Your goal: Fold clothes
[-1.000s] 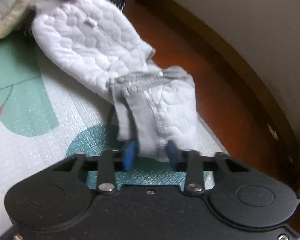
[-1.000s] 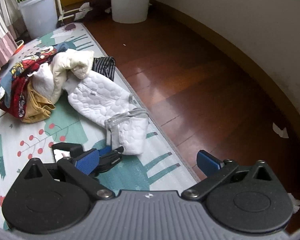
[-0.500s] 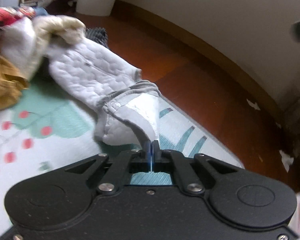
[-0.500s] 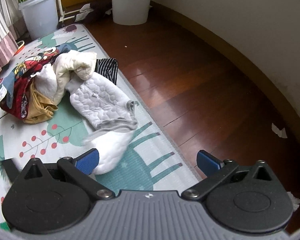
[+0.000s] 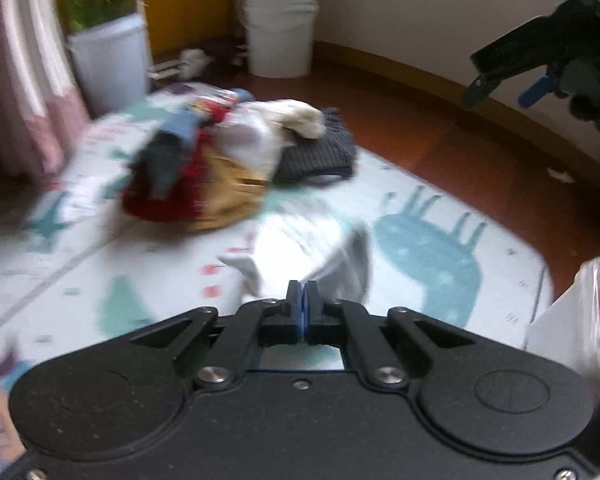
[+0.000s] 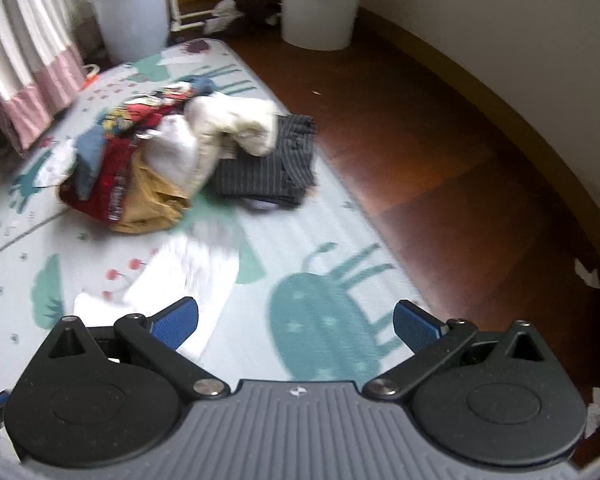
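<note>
A white quilted garment (image 5: 304, 244) hangs blurred from my left gripper (image 5: 302, 294), whose blue pads are shut on its edge just above the play mat (image 5: 440, 264). In the right wrist view the same white garment (image 6: 192, 276) streaks across the mat (image 6: 320, 280) in front of my left-hand finger. My right gripper (image 6: 296, 320) is open and holds nothing; it also shows as the right gripper (image 5: 540, 76) at the upper right of the left wrist view. A pile of mixed clothes (image 6: 160, 164) lies farther back on the mat, with a dark striped garment (image 6: 276, 168) beside it.
Wooden floor (image 6: 440, 152) runs along the mat's right edge up to the wall. A white bucket (image 6: 320, 12) and a white planter (image 6: 132, 20) stand at the back. A pink-hemmed curtain (image 6: 32, 68) hangs at the left. A plastic bag (image 5: 580, 312) sits at the right.
My left gripper closed on the white garment and pulled it away from the pile, toward the near side of the mat. The right gripper stayed open.
</note>
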Available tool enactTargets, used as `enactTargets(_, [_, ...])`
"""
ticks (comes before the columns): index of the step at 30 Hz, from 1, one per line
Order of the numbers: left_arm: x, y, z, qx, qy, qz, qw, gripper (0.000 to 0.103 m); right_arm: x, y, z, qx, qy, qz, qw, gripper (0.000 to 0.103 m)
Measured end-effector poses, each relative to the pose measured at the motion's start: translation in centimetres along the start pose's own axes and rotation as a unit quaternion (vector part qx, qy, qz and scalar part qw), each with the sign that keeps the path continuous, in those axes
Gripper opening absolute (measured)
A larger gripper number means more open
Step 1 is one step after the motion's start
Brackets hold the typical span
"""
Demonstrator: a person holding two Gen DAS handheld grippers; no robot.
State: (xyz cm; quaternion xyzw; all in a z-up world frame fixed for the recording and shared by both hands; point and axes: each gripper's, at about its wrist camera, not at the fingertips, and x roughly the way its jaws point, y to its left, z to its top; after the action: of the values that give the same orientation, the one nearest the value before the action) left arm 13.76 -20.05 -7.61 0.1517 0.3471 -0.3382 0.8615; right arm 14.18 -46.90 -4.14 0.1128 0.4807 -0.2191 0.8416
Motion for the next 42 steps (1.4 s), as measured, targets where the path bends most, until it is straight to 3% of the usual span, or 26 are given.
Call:
enactTargets(6, [-10.9,4.8,1.0,0.041,-0.043,0.075,0.9954,0.0,-2.8,8.3,-0.5,-0.078,-0.018,0.029,0.996,0.103])
enactTargets(13, [-21.9,9.6,2.3,0.041,-0.121,0.133,0.9828,0.0,-6.4,17.8,-2.0,-0.193,-0.047,0.061,0.978,0.103])
enactTargets(17, [-25.1,12.8,0.4,-0.056,-0.187,0.137,0.9711,0.0,-7.9,22.1,-3.0,-0.239,-0.054,0.077,0.966,0.103])
enactTargets(20, [-25.8,13.4,0.3,-0.05,-0.187,0.15,0.9696,0.0,-8.5,24.8,-3.5,-0.256,-0.049,0.097,0.961,0.103])
enactTargets(24, [-26.6,14.8,0.2,-0.082,-0.202,0.157,0.9631,0.0,-9.4,28.1,-4.5,-0.286,-0.056,0.134,0.947,0.103])
enactTargets(28, [-29.2,16.4,0.1,-0.137,-0.227,0.138,0.9542,0.0,-10.5,31.1,-5.7,-0.331,-0.066,0.159,0.928,0.103])
enactTargets(31, [-31.6,16.2,0.2,-0.155,-0.251,0.121,0.9477,0.0,-11.0,32.5,-6.6,-0.359,-0.072,0.155,0.917,0.103])
enactTargets(34, [-31.1,16.6,0.0,-0.165,-0.235,0.13,0.9489,0.0,-10.6,32.6,-6.7,-0.364,-0.062,0.151,0.917,0.103])
enactTargets(37, [-27.8,18.0,-1.1,-0.185,-0.17,0.142,0.9575,0.0,-10.0,32.2,-6.8,-0.366,-0.051,0.145,0.918,0.103])
enactTargets(40, [-23.9,19.1,-2.8,-0.175,-0.089,0.179,0.9642,0.0,-9.5,31.9,-7.2,-0.376,-0.047,0.139,0.915,0.103])
enactTargets(42, [-22.0,19.4,-4.0,-0.161,-0.045,0.203,0.9648,0.009,-9.1,31.7,-7.5,-0.383,-0.045,0.136,0.913,0.103])
